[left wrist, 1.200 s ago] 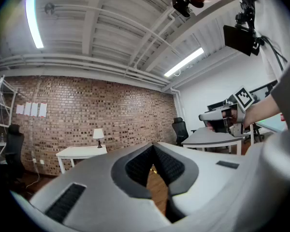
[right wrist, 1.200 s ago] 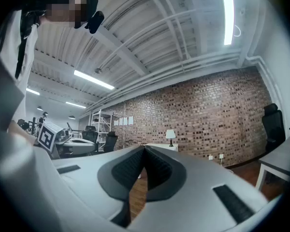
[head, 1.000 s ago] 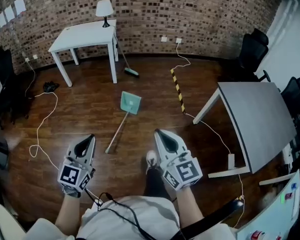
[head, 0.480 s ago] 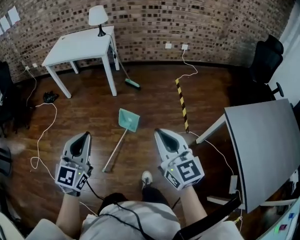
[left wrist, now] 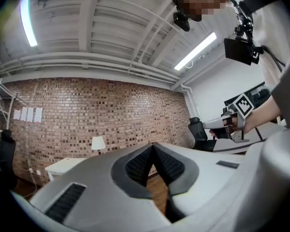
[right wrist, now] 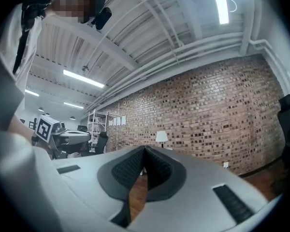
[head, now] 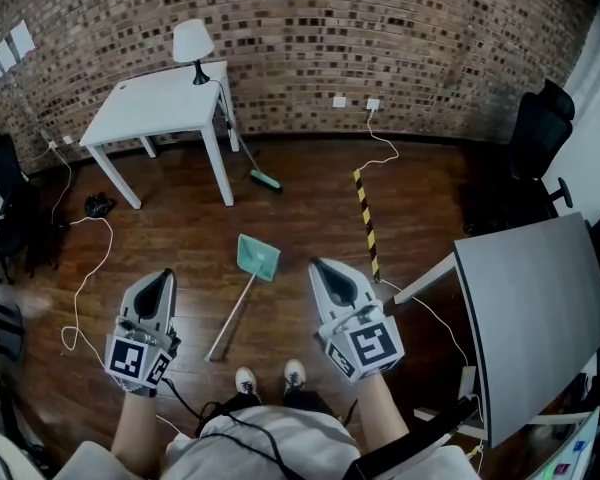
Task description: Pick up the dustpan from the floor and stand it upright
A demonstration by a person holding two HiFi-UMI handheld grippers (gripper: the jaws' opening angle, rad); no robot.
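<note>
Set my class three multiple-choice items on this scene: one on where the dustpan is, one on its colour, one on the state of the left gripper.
1. Where is the dustpan?
A. on the white table
B. flat on the floor
C. leaning on the brick wall

2. What colour is its pan?
A. red
B. black
C. teal

3. How do the left gripper's fingers stand?
A. shut, with nothing between them
B. shut on the dustpan's handle
C. wide open

Answers:
1 B, the head view shows it lying on the wooden boards.
2 C, the pan is plainly teal.
3 A, the left gripper view shows the fingers together and empty.
</note>
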